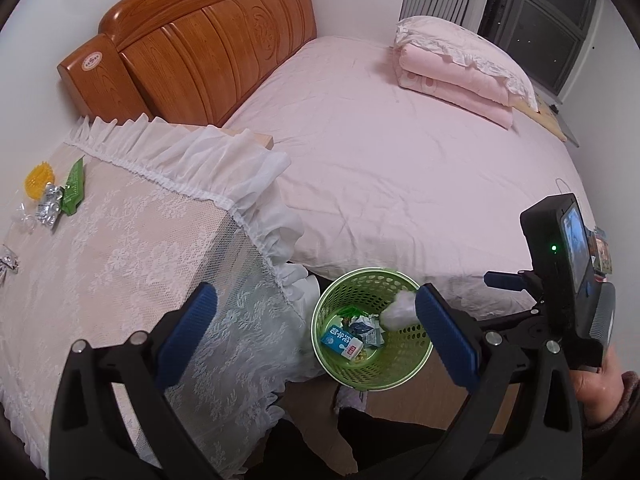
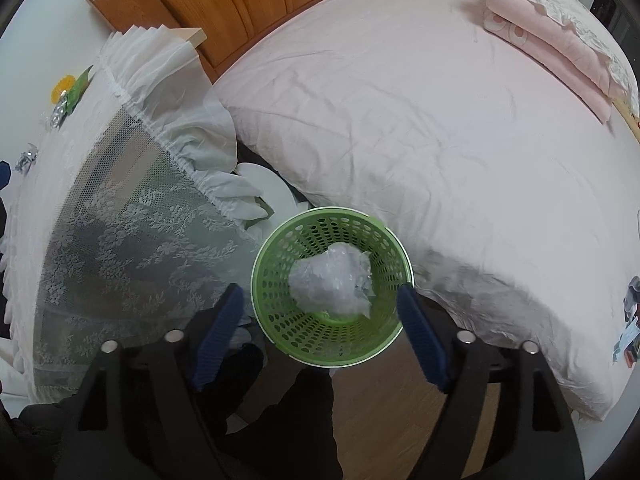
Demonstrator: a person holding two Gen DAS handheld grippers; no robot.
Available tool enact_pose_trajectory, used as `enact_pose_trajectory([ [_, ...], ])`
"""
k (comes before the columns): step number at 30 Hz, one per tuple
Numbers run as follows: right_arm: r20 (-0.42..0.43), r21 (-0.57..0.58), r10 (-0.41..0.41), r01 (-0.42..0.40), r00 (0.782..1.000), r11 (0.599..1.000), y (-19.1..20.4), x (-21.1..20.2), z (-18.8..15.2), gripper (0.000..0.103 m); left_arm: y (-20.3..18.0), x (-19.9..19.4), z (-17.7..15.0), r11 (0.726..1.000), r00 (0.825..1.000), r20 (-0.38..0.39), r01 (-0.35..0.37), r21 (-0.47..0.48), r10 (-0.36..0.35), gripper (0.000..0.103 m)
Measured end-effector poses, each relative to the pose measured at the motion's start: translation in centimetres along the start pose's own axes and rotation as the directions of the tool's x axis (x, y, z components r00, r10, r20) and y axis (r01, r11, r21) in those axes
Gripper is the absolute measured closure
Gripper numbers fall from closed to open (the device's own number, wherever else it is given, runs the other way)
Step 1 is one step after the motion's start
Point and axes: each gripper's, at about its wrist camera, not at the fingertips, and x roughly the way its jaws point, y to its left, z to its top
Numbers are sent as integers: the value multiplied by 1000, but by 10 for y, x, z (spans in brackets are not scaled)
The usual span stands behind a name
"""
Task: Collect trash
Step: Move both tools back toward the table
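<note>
The right gripper [image 2: 320, 316] hangs over the green basket [image 2: 280, 332] with its 2 blue fingers [image 2: 218, 332] spread wide and nothing between them; a crumpled wad of clear plastic [image 2: 330, 282] sits in the basket mouth just below, whether falling or resting I cannot tell. The left gripper [image 1: 316, 336] is likewise wide apart and empty, beside the lace-covered nightstand [image 1: 132, 264]. The basket, standing between nightstand and bed [image 1: 400, 160], already contains a blue carton [image 1: 342, 342] and wrappers. More trash lies at the nightstand's far edge: a green wrapper [image 1: 74, 188], a foil pack [image 1: 50, 208], a yellow spiky ball [image 1: 38, 180]. Risks: the light wad could catch on the rim, or the lace could snag a finger while reaching.
</note>
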Motion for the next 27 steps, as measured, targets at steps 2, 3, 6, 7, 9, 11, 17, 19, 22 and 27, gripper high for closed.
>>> enact_pose_trajectory([
  [2, -7, 3, -3, 3, 1000, 1000, 5, 2, 1, 7, 4, -2, -1, 1000, 1000, 2, -2, -5, 2, 8],
  [3, -9, 7, -2, 2, 1000, 1000, 5, 2, 1, 7, 6, -3, -2, 1000, 1000, 3, -4, -8, 4, 8],
  [6, -2, 20, 10, -10, 1000, 1000, 6, 1, 4, 7, 11, -6, -4, 1000, 1000, 7, -8, -15, 8, 8],
  [7, 5, 26, 15, -15, 1000, 1000, 6, -1, 5, 7, 13, -6, -4, 1000, 1000, 9, -11, -17, 11, 8],
  [9, 25, 42, 21, -22, 999, 999, 5, -4, 8, 7, 17, -9, -5, 999, 1000, 13, -21, -24, 21, 8],
  [11, 46, 53, 33, -35, 998, 998, 7, -10, 12, 7, 23, -12, -5, 999, 999, 19, -29, -36, 30, 8],
  [17, 136, 7, 23, -24, 990, 1000, 35, -40, 35, 6, 51, -27, -6, 991, 995, 49, -80, -108, 86, 8],
  [19, 168, -17, 48, -46, 985, 999, 48, -53, 45, 4, 68, -36, -7, 983, 990, 66, -114, -146, 124, 8],
  [22, 232, -72, 107, -92, 967, 993, 76, -76, 60, 3, 99, -53, -13, 961, 977, 86, -173, -216, 195, 8],
  [27, 299, -188, 183, -130, 937, 973, 131, -103, 85, 2, 156, -80, -33, 899, 941, 90, -279, -336, 326, 8],
])
